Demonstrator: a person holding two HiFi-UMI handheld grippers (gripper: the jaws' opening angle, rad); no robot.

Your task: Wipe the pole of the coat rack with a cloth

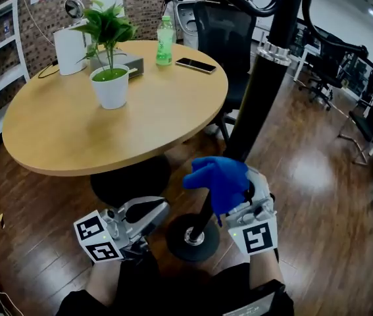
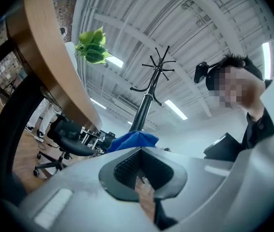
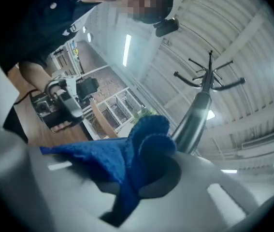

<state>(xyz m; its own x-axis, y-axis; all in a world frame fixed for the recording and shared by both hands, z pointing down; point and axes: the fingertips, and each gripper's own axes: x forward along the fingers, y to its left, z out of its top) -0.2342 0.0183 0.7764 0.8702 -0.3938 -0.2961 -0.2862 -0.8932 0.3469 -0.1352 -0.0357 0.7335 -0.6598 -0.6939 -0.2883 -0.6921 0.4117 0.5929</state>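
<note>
The coat rack's black pole [image 1: 252,104] slants from the top of the head view down to its round base [image 1: 193,239] on the wood floor. A blue cloth [image 1: 218,180] is bunched against the pole's lower part, and my right gripper [image 1: 247,199] is shut on it just right of the pole. In the right gripper view the cloth [image 3: 127,153] folds over the jaws and the pole [image 3: 194,117] rises behind it to the hooks. My left gripper [image 1: 140,214] hangs low, left of the base, shut and holding nothing. In the left gripper view, the pole [image 2: 141,112] and cloth [image 2: 132,140] show.
A round wooden table [image 1: 61,137] stands close on the left with a potted plant [image 1: 110,84], a green bottle [image 1: 165,41] and a phone [image 1: 195,64]. Its dark pedestal foot [image 1: 130,180] sits near the rack's base. Black office chairs [image 1: 222,31] stand behind and to the right.
</note>
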